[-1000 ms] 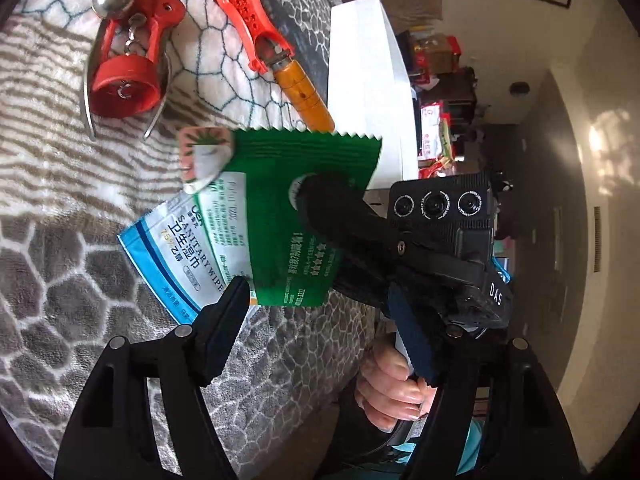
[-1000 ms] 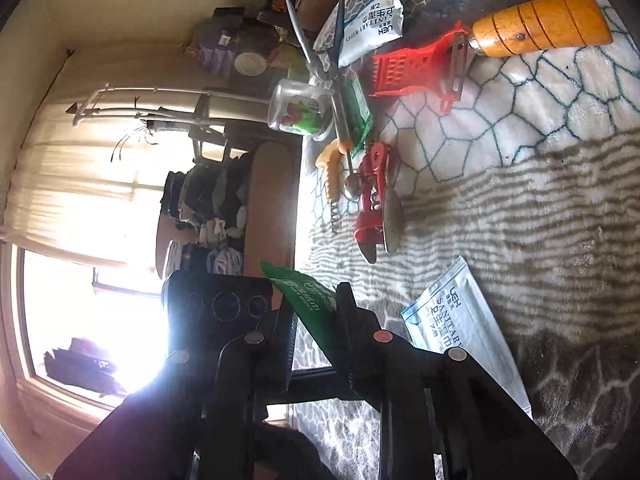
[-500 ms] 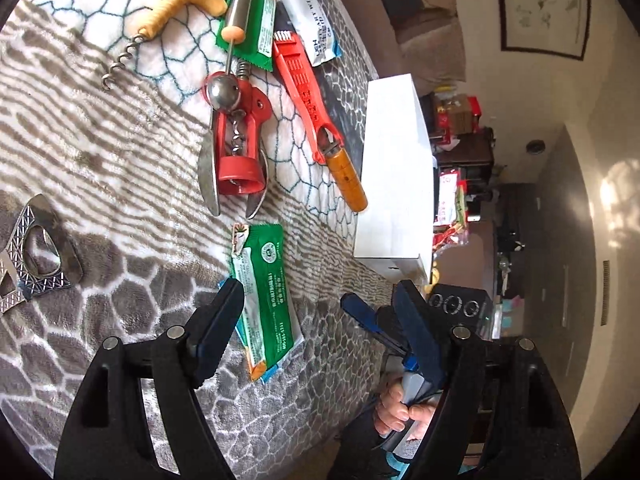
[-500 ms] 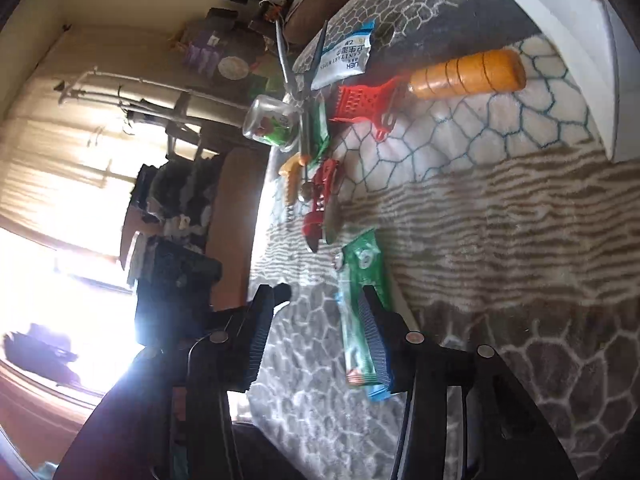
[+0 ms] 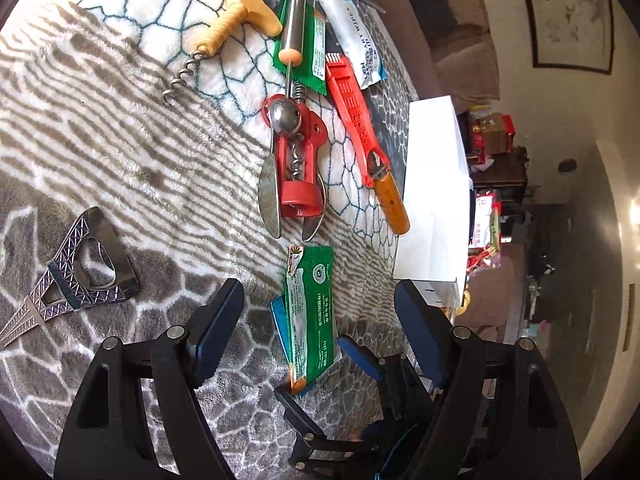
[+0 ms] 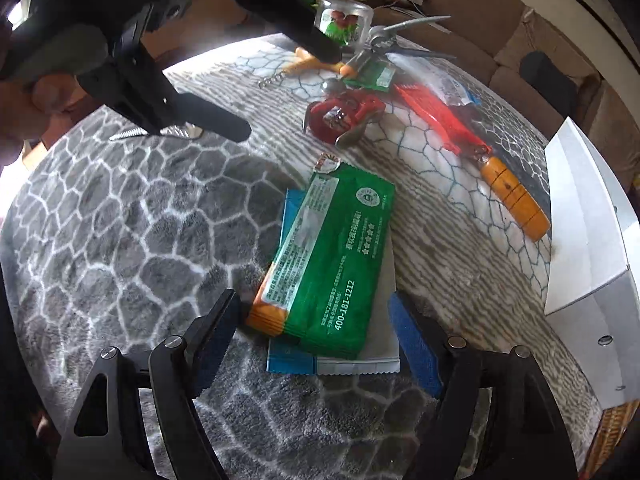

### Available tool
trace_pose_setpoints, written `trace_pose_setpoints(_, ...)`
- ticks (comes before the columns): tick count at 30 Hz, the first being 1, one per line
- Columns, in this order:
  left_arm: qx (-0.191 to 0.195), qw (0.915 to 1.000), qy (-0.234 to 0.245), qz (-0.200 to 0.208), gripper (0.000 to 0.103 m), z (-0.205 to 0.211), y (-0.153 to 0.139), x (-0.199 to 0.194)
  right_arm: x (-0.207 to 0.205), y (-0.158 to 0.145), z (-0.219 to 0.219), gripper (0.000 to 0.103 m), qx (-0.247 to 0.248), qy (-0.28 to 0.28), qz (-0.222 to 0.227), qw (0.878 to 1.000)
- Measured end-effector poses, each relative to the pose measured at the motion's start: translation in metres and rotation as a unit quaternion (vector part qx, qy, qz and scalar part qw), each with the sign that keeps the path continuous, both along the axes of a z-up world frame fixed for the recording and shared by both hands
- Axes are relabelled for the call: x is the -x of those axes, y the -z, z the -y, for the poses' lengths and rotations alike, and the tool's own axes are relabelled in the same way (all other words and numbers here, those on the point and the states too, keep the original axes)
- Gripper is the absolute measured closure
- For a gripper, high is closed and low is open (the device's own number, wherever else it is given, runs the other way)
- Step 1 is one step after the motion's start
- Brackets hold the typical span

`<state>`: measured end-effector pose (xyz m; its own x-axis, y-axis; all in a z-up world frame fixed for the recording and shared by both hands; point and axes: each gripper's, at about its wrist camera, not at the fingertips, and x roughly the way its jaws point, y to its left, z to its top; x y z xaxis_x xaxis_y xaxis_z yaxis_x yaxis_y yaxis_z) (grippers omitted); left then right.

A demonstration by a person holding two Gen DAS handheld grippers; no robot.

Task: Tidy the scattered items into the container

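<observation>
**Green packet lies loose between two spread tools, container waiting at the edge**

Landmark: the green packet (image 6: 340,256), flat on the patterned blanket (image 6: 120,240) that covers the surface.

Nearest, the right tool (image 6: 316,344) straddles the packet's close end. Its jaws are opening and its blue pads (image 6: 416,352) stand clear on either side, so nothing is gripped; the packet rests on its own weight. Directly beneath the packet sits a blue-and-white sachet (image 6: 332,364), its edges showing at the near end and along the left side. That stacking likely makes a single-item pick awkward, since a low pinch could catch both.

The left tool (image 5: 320,320) is also spread and empty, framing the same packet from its own view. In the right wrist view it hangs beyond and left of the packet, above the blanket.

Right of the packet, at the surface's edge, stands the white container (image 6: 588,240). Judging by this, no item from the pile is in it yet, though its inside is not visible.

Beyond the packet lie the rest: a red winged corkscrew (image 5: 298,176) just past its far end, and a red peeler with a wooden handle (image 5: 368,144) running toward the container. Off to the left in the left wrist view lies a metal tower-shaped opener (image 5: 80,268). Farther still are a cream-handled corkscrew (image 5: 228,28), more sachets (image 5: 356,40) and a small glass jar (image 6: 344,20) at the far rim, all scattered, awaiting collection.
</observation>
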<state>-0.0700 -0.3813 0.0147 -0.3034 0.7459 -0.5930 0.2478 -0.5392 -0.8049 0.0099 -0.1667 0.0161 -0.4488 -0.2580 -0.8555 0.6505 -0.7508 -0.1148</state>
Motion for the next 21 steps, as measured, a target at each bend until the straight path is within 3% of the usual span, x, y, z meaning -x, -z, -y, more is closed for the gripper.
trace_pose_setpoints(2, -0.001, 1.0, 0.004, 0.0, 0.028, -0.002, 0.0, 0.001, 0.016, 0.002, -0.015, 0.023, 0.041, 0.031, 0.043, 0.998)
trace_pose_setpoints(5, 0.003, 0.9998, 0.018, 0.0, 0.028, -0.009, 0.0, 0.002, 0.027, -0.004, -0.033, 0.044, 0.082, 0.055, 0.063, 0.993)
trace_pose_setpoints(6, 0.004, 0.9997, 0.023, 0.0, 0.028, -0.011, -0.001, 0.002, 0.033, -0.007, -0.041, 0.043, 0.113, 0.065, 0.092, 0.987)
trace_pose_setpoints(7, 0.004, 0.9996, 0.027, -0.001, 0.028, -0.013, -0.001, 0.003, 0.042, -0.009, -0.052, 0.043, 0.152, 0.082, 0.124, 0.977)
trace_pose_setpoints(9, 0.004, 0.9995, 0.03, 0.0, 0.028, -0.016, -0.001, 0.003, 0.059, -0.008, -0.078, 0.044, 0.235, 0.129, 0.184, 0.946)
trace_pose_setpoints(10, 0.005, 0.9995, 0.03, 0.002, 0.028, -0.016, -0.001, 0.003, 0.065, -0.005, -0.091, 0.044, 0.28, 0.154, 0.212, 0.924)
trace_pose_setpoints(12, 0.005, 0.9995, 0.033, 0.002, 0.028, -0.018, -0.001, 0.004, 0.074, 0.004, -0.117, 0.043, 0.381, 0.204, 0.271, 0.86)
trace_pose_setpoints(13, 0.004, 0.9994, 0.035, 0.003, 0.027, -0.02, 0.0, 0.004, 0.076, 0.012, -0.13, 0.043, 0.432, 0.231, 0.301, 0.818)
trace_pose_setpoints(16, 0.007, 0.999, 0.044, 0.007, 0.027, -0.029, 0.001, 0.005, 0.072, 0.041, -0.158, 0.043, 0.555, 0.292, 0.384, 0.678)
trace_pose_setpoints(17, 0.006, 0.9988, 0.049, 0.007, 0.027, -0.033, 0.001, 0.006, 0.067, 0.049, -0.164, 0.04, 0.574, 0.31, 0.399, 0.644)
trace_pose_setpoints(19, 0.004, 0.9981, 0.06, 0.006, 0.027, -0.044, 0.0, 0.008, 0.054, 0.063, -0.177, 0.03, 0.597, 0.345, 0.425, 0.587)
trace_pose_setpoints(20, 0.003, 0.9977, 0.068, 0.005, 0.027, -0.05, -0.001, 0.009, 0.047, 0.067, -0.184, 0.029, 0.603, 0.363, 0.431, 0.565)
trace_pose_setpoints(21, 0.003, 0.9972, 0.074, 0.002, 0.027, -0.057, -0.003, 0.01, 0.041, 0.068, -0.192, 0.029, 0.608, 0.376, 0.43, 0.551)
